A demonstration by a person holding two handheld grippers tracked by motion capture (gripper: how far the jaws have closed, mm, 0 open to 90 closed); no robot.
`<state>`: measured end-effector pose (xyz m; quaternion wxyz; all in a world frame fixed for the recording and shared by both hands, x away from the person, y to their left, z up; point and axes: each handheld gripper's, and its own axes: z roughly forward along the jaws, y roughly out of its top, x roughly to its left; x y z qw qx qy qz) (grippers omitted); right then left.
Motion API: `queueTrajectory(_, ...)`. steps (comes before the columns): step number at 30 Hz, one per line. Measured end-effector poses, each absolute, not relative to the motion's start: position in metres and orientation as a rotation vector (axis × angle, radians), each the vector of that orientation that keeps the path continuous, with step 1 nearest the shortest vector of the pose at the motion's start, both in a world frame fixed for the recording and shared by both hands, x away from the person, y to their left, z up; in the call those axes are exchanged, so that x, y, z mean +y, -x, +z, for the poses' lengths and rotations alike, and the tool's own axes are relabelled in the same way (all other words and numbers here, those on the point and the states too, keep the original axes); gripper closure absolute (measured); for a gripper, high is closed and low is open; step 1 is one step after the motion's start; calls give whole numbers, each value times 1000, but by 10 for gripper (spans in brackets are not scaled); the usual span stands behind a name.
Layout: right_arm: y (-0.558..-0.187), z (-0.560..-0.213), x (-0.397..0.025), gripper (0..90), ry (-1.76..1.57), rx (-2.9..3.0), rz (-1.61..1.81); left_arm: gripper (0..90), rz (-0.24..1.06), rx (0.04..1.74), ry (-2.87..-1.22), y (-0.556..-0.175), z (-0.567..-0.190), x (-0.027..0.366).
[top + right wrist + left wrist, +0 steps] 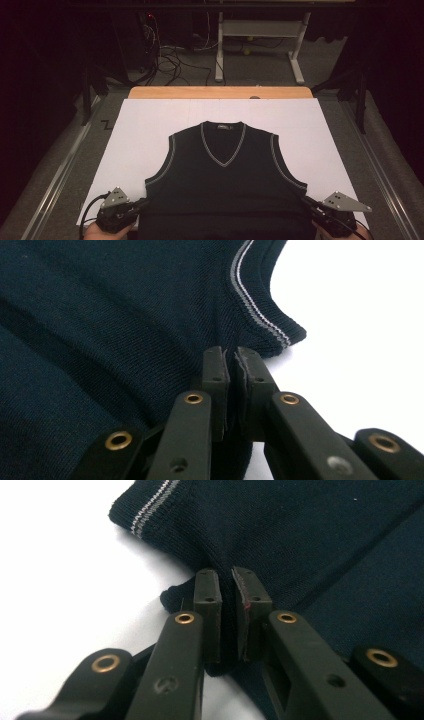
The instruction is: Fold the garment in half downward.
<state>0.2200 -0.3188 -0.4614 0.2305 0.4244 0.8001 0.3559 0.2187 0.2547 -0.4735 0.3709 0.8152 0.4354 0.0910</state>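
Left gripper [141,204] sits at the near left corner of the tabletop, jaws drawn nearly together on a fold of the dark vest [225,175] at its left side seam, just below the armhole. In the left gripper view the same gripper [232,587] has knit fabric bunched up between its two pads, with the striped armhole trim [150,507] lying farther off to the upper left.

Right gripper [306,201] mirrors it at the near right corner, jaws pressed onto the vest's right side seam. In the right gripper view this gripper [231,362] has its pads almost touching, a thin edge of cloth caught between them; the armhole trim [260,310] with its pale double stripe curves away just beyond.

The vest lies flat, front up, V-neck [223,145] pointing toward the person, collar at the far end. It rests in the middle of a white sheet [150,130] that covers most of the tabletop; a strip of bare wood [220,92] shows at the far edge. Hem end of the vest reaches the near edge between the two grippers.

A hand [102,232] is partly visible beneath the left gripper. Grey triangular plate [116,197] tops the left gripper.
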Motion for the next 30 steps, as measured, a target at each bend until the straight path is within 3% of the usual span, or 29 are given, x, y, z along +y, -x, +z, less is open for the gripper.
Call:
queueTrajectory(3, -220, -462, -319, 827, -1168, 2199, 989, 757, 227, 1119, -2083, -220, -474, 256)
queueTrajectory(5, -221, -461, -320, 720, -1180, 2185, 1026, 674, 226, 1112, -2045, -220, -473, 258)
queueTrajectory(6, -221, -461, -320, 720, -1180, 2185, 1026, 636, 226, 1112, -2045, -220, -473, 258)
queueTrajectory(7, -223, -460, -321, 616, -1200, 2168, 1063, 593, 231, 1114, -2020, -221, -473, 259)
queueTrajectory(8, -223, -460, -321, 616, -1200, 2168, 1063, 593, 248, 1126, -1994, -221, -471, 260)
queueTrajectory(9, -225, -459, -322, 514, -1224, 2132, 1099, 502, 275, 1140, -1973, -223, -469, 260)
queueTrajectory(13, -235, -455, -323, 421, -1244, 2083, 1127, 400, 324, 1178, -1881, -235, -460, 262)
queueTrajectory(14, -244, -452, -322, 376, -1243, 2051, 1138, 317, 338, 1183, -1876, -239, -458, 260)
queueTrajectory(18, -259, -448, -320, 329, -1231, 2032, 1149, 302, 374, 1176, -1875, -258, -450, 255)
queueTrajectory(23, -290, -447, -314, 182, -1248, 2008, 1164, 126, 403, 1175, -1893, -292, -441, 247)
queueTrajectory(26, -306, -446, -308, 141, -1241, 2009, 1161, 63, 394, 1169, -1891, -312, -436, 243)
queueTrajectory(30, -328, -444, -300, 0, -1247, 2007, 1159, 0, 442, 1179, -1903, -335, -435, 238)
